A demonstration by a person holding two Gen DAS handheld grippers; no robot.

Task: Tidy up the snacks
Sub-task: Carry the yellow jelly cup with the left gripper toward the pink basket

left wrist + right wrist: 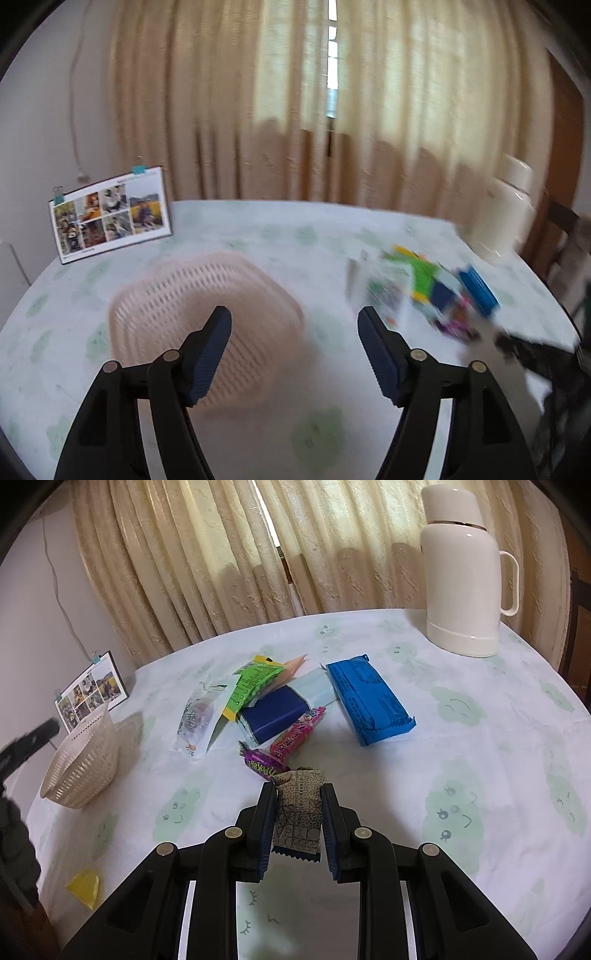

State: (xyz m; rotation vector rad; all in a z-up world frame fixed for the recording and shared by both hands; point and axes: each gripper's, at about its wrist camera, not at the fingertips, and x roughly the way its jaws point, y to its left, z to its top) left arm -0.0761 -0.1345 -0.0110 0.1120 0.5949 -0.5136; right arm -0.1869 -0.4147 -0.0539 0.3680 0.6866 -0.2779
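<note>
The right gripper point(299, 801) is clamped on a small snack bar point(298, 812) — a beige wrapper printed with fine black geometric patterns, a strip of small text down its middle and a dark serrated seam at its near end. The bar sits lengthwise between the blue pads, its far end folded and sticking out past the fingertips, just in front of the snack pile point(266, 709) on the table point(480, 746). The pile holds a purple candy bar point(264, 765) and a pink one point(297, 734) nearest the gripper, a navy packet point(271, 716) behind them, a green-and-yellow pouch point(251, 683) and a clear bag with a printed front point(201, 716) to the left. A large bright-blue pack point(369, 705) with crimped ends lies just right of the pile, apart from it. The left gripper point(294, 328) hangs wide apart and holds nothing, above the near edge of a pale slotted basket point(207, 306); that view is blurred, so the snacks point(428, 291) show only as smeared colours to its right. The basket point(83, 764) stands well left of the pile, near a photo card point(92, 694) — and a white flask point(463, 576) stands at the far right. A yellow wrapper point(84, 888) lies alone at the near left edge.
</note>
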